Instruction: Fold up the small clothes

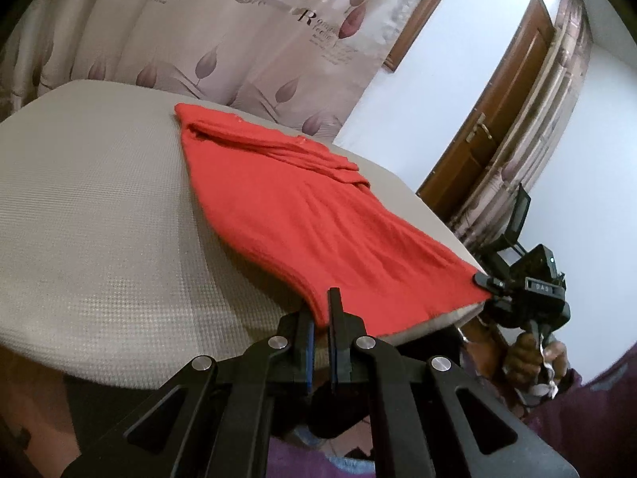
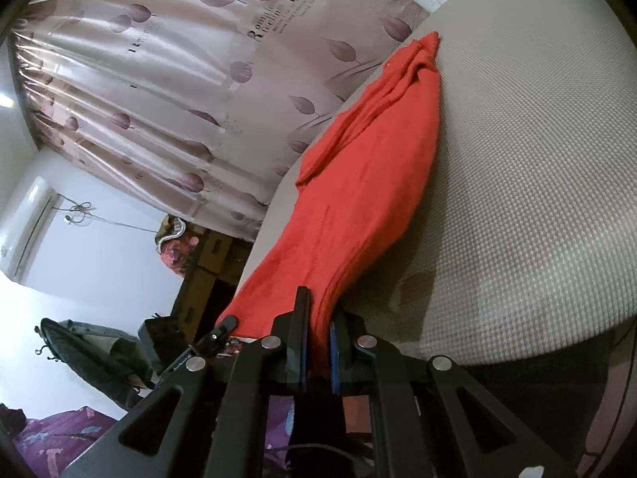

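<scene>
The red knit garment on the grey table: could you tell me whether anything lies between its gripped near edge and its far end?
Nothing visible does. Both the left gripper and right gripper clamp the red knit garment, and only its own cloth lies ahead on the grey textured table.

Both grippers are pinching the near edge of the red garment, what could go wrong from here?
1. The red garment looks thickly layered where the left gripper pinches it; inner layers may slip free when lifted.
2. The right gripper holds a corner at the table edge, so cloth could slide off.
</scene>
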